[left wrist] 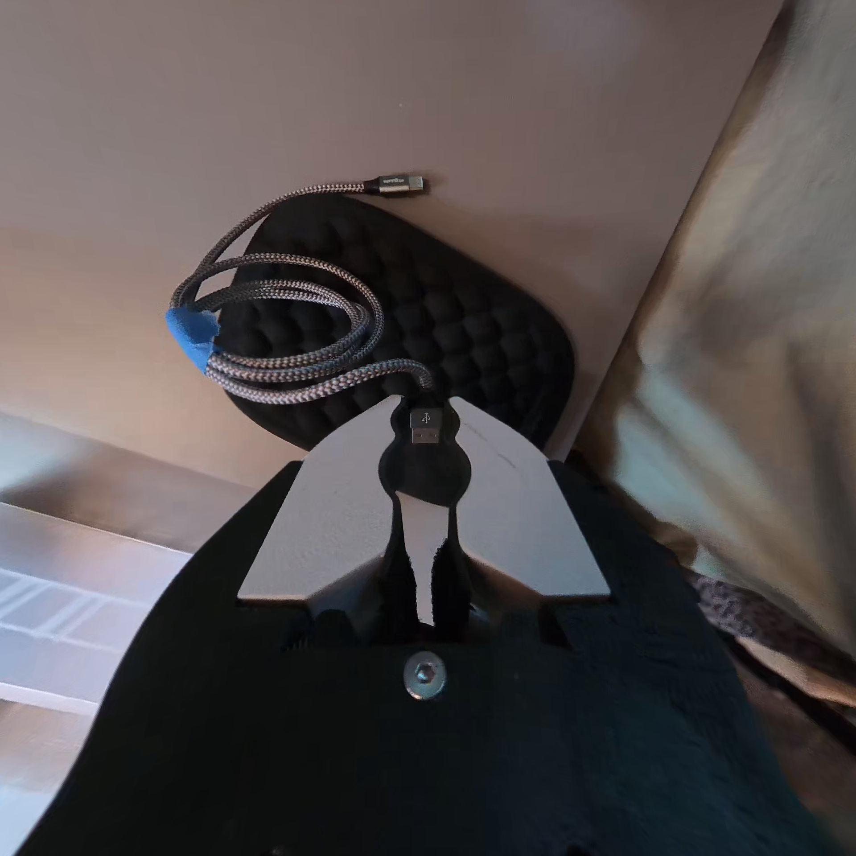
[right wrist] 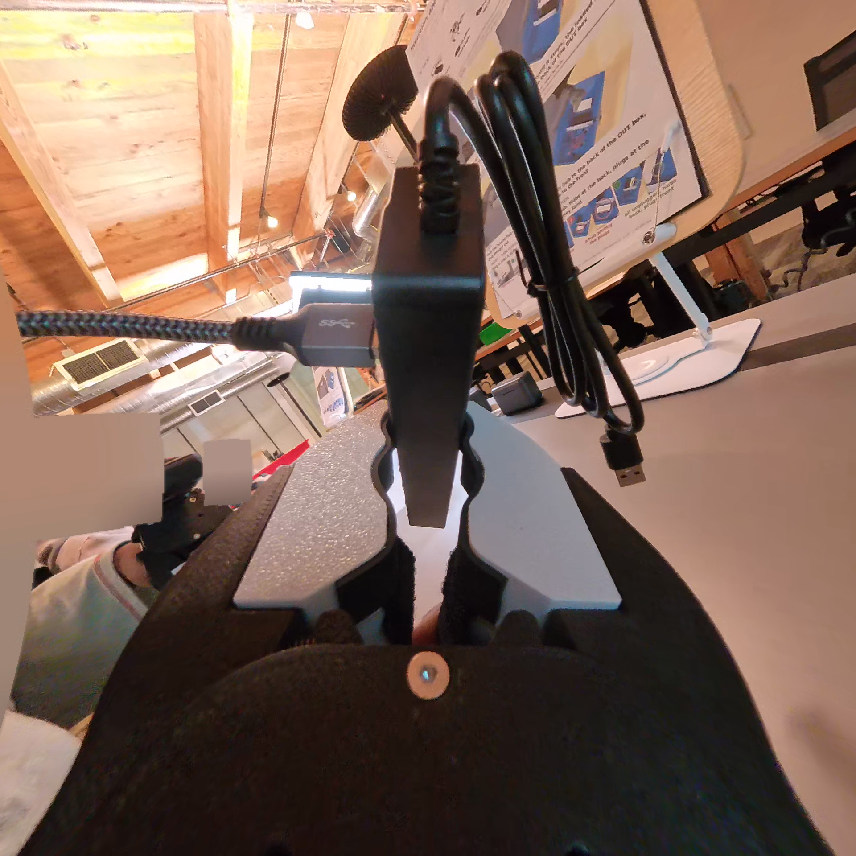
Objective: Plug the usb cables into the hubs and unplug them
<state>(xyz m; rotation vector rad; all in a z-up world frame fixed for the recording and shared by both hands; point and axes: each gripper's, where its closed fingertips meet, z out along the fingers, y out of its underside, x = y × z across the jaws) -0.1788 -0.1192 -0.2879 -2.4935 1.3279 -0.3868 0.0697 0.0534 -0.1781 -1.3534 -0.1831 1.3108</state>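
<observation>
right wrist view: right hand-held gripper [right wrist: 428, 463] clamped on hub [right wrist: 428, 333], upright between fingers.

Right claw [right wrist: 428, 468] grips black hub [right wrist: 428, 333]; braided cable [right wrist: 139, 326] plugged in.

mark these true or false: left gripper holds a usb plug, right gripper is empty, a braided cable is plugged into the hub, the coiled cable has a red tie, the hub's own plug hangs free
1. The left gripper holds a USB-A plug. True.
2. The right gripper is empty. False: it is shut on the black hub.
3. A braided cable's plug sits in the hub's side. True.
4. The coiled braided cable is bound by a red tie. False: the tie is blue.
5. The hub's own black plug hangs free. True.
</observation>
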